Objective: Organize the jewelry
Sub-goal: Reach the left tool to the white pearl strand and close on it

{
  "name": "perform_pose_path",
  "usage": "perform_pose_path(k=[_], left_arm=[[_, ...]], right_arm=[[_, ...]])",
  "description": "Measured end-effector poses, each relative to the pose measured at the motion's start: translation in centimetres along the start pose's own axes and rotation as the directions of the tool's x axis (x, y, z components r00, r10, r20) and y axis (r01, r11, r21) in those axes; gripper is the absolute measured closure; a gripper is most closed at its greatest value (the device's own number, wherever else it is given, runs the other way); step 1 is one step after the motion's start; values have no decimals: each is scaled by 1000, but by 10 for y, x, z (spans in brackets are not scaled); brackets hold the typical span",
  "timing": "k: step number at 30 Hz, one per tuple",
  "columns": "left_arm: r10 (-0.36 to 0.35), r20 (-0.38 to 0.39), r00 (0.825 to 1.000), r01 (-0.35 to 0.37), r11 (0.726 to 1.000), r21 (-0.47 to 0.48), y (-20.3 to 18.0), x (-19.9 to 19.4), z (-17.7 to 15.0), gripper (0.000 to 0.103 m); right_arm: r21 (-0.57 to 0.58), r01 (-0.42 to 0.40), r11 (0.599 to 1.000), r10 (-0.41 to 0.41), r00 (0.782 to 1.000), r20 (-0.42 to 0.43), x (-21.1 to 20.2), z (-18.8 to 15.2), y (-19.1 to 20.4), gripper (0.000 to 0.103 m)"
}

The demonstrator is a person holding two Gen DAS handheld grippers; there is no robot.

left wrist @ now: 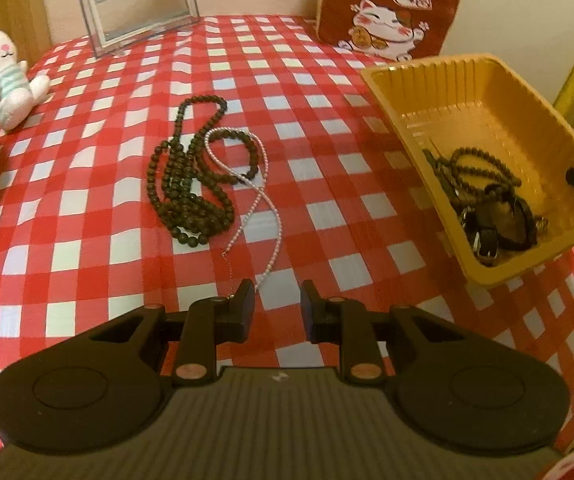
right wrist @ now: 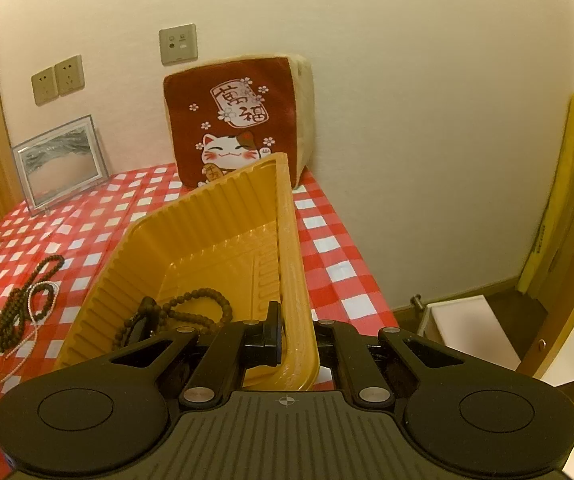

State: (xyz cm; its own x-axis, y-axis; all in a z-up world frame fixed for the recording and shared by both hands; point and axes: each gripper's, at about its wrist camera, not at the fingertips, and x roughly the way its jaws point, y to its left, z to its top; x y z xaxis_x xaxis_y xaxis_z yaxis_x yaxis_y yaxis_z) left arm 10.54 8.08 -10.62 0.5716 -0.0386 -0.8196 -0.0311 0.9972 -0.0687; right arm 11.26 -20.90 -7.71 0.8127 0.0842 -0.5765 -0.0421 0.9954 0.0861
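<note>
My left hand-held gripper (left wrist: 277,308) is matte black: two blocky fingers on hinged links with copper-coloured pivot screws, round discs either side, and a ribbed grey body behind. My right hand-held gripper (right wrist: 297,336) looks alike, with silver screws and a crosshair mark.

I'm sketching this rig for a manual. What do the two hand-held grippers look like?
Both look alike. The left hand-held gripper and right hand-held gripper are matte black, with two blocky fingers on hinged link arms, metallic pivot pins, two round discs at the sides and a ribbed grey centre plate bearing a small white mark. No cables or sleeves show.
</note>
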Motion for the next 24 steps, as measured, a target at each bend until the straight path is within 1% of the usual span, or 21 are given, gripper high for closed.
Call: perform_pose_path(k=[5,11,18,24], left_arm=[[1,-4,1000,-1,1000,12,1,12,5,82],[1,35,999,0,999,-36,4,27,26,82],[16,41,999,-11,992,-128,13,56,49,82],[21,41,999,-11,971,-238,26,72,62,82]], right_arm=[[3,1,1000,-1,1000,-2,0,0,-1,97],[2,4,1000,-4,1000,-2,0,0,-2,98],[5,6,1000,-6,1000,-4,1,-1,-3,98],[9,12,1000,-12,1000,-12,5,0,-5,98]])
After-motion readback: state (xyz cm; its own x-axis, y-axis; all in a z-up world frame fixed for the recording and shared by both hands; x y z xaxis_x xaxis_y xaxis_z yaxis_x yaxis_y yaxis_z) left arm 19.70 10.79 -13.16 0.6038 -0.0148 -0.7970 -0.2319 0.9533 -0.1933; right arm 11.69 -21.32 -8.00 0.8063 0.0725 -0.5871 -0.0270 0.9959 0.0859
